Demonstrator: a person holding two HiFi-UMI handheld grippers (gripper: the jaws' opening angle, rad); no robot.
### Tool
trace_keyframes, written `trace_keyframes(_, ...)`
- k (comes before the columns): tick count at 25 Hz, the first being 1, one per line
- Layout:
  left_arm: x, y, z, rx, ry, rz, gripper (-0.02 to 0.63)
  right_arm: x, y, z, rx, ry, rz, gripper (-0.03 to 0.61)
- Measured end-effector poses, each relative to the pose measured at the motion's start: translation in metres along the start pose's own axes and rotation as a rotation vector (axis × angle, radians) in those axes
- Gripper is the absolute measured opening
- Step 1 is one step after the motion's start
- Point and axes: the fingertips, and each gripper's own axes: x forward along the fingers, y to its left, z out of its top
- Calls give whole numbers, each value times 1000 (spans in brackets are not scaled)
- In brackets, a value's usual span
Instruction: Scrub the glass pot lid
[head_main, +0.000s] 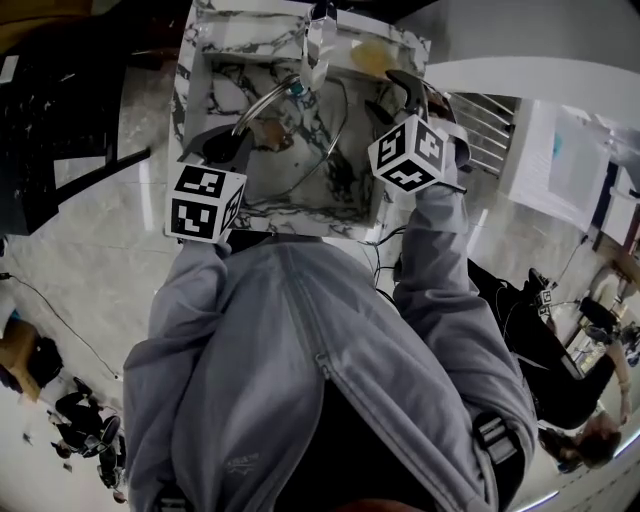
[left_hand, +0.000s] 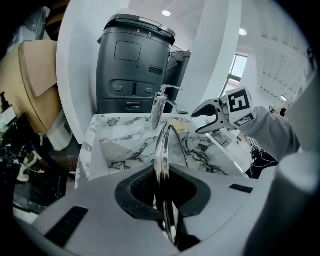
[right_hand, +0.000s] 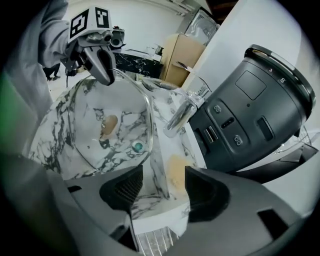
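The glass pot lid (head_main: 290, 130) hangs tilted over the marble sink (head_main: 300, 215), its metal rim catching light. My left gripper (head_main: 232, 140) is shut on the lid's near-left rim. In the left gripper view the lid (left_hand: 161, 155) stands edge-on, clamped between the pads of that gripper (left_hand: 162, 192). My right gripper (head_main: 398, 92) hovers open over the sink's right rim, nothing between its fingers. The right gripper view shows its jaws (right_hand: 162, 187) wide apart above a yellowish sponge (right_hand: 175, 170) lying on the rim, with the lid (right_hand: 115, 125) and left gripper (right_hand: 102, 67) beyond.
A chrome faucet (head_main: 320, 35) stands at the sink's back edge, close to the lid's far rim. A teal drain plug (right_hand: 137, 146) sits in the basin. A dark grey machine (left_hand: 135, 65) rises behind the sink. A ridged metal rack (head_main: 485, 125) lies to the right.
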Motion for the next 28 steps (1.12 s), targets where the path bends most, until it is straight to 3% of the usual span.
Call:
trace_keyframes(8, -43, 9, 3, 101, -12, 116, 38, -39, 43, 34, -49, -61, 22, 242)
trace_keyframes(13, -67, -1, 8, 278, -12, 210, 37, -62, 70, 89, -150, -183, 39, 242)
trace_keyframes(17, -76, -32, 5, 439, -3, 221, 38, -76, 88, 143, -323, -259, 36, 242)
trace_keyframes(21, -78, -61, -1, 556, 7, 203, 38, -77, 119, 154, -518, -202, 160, 242)
trace_keyframes(26, -83, -85, -11, 670, 24, 173, 38, -75, 153, 134, -626, -104, 308, 236)
trace_keyframes(27, -85, -89, -14, 688, 25, 164, 40, -74, 158, 131, -642, -93, 314, 189)
trace_keyframes(28, -86, -93, -17, 703, 27, 155, 40, -74, 163, 129, -653, -89, 312, 89)
